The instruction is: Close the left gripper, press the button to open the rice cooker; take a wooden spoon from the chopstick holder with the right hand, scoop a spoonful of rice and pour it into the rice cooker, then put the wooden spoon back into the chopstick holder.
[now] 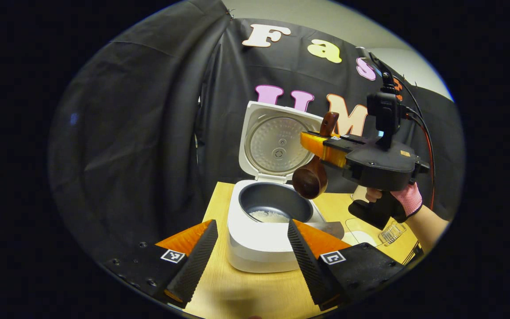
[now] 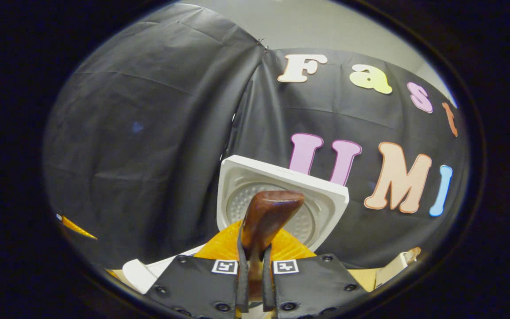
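Observation:
The white rice cooker stands on the table with its lid raised upright. A little white rice lies in its dark inner pot. My left gripper is open, a finger on either side of the cooker's front and touching nothing. Above the pot's right rim, my right gripper is shut on the handle of the brown wooden spoon, whose bowl hangs tipped downward. In the right gripper view, the right gripper clamps the spoon handle in front of the lid.
The light wooden table runs forward to my left gripper. A clear plastic container sits at the right, below a gloved hand that holds the right gripper. Black cloth walls close in the back and left.

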Available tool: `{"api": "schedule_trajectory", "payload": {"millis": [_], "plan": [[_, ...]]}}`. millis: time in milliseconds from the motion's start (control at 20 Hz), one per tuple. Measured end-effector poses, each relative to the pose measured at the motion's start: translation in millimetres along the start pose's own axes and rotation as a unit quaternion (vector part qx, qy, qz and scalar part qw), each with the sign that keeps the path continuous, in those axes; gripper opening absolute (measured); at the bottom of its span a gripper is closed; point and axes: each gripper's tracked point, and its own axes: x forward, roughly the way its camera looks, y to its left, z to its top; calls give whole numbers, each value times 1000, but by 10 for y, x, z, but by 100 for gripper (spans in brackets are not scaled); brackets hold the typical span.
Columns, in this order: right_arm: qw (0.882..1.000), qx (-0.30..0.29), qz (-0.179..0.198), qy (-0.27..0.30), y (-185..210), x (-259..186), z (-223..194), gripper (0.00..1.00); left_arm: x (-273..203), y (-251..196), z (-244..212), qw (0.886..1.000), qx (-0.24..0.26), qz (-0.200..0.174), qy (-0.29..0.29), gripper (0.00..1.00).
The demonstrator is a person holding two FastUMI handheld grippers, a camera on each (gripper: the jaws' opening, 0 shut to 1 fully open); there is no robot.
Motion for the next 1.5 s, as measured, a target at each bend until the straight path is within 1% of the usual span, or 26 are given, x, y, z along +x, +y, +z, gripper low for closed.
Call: {"api": "schedule_trajectory", "payload": {"millis": [150,250,300,350,450,650,700,850,1000,1100,1200,1300,1500], "plan": [[998,62,-1,14,-48,-42,-64,14,-10,0,14,1000,1,2,-1,94],[993,115,-1,23,-167,-34,-71,14,-27,-10,13,1000,2,2,-2,94],[991,132,-4,25,-243,-56,-69,14,-16,-31,29,1000,3,2,-3,94],[989,142,-9,25,-317,-93,-62,14,-14,-47,32,1000,3,1,-4,94],[988,150,-31,20,-588,-287,-15,14,-6,-151,44,1000,8,-6,-6,94],[983,171,-60,17,-1082,-625,-31,14,11,-364,71,1000,19,-21,-10,94],[982,171,-81,18,-1352,-807,-64,14,22,-436,56,999,21,-25,-10,94],[979,166,-120,17,-1853,-1198,-126,14,10,-570,47,999,26,-30,-10,95],[972,174,-158,15,-2354,-1594,-226,14,21,-714,35,999,33,-28,-10,94],[968,170,-183,14,-2673,-1847,-289,15,16,-820,24,999,37,-25,-11,95],[965,160,-206,16,-2988,-2095,-376,14,31,-930,34,999,38,-22,-14,94],[962,150,-226,24,-3262,-2301,-521,14,34,-1035,79,999,32,-15,-20,95],[958,133,-250,49,-3678,-2635,-908,14,27,-1219,75,999,22,-1,-25,94]]}}
